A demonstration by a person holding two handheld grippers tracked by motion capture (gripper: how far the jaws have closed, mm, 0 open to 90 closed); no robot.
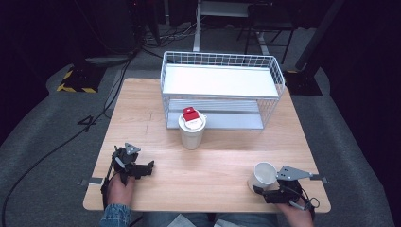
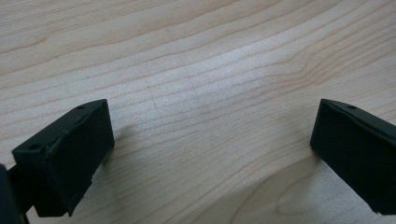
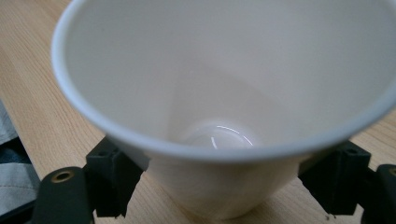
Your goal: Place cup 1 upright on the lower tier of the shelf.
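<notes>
Empty white paper cup [image 1: 263, 176] sits at about four o'clock on the worktop [image 1: 213, 165], tipped toward the camera, and the right gripper [image 1: 276, 188] has it: jaws on either side of the cup's lower body, closed against it. So the grasp looks made, and the carry comes next. At roughly twelve o'clock from centre stands a second cup [image 1: 191, 131] with a red-and-white box [image 1: 191, 115] on top, just before the wire shelf rack [image 1: 222, 90]. Left gripper [image 1: 135, 168], eight o'clock, jaws wide apart over bare wood, holding nothing. Next move calls for a level lift without crushing the thin wall.
</notes>
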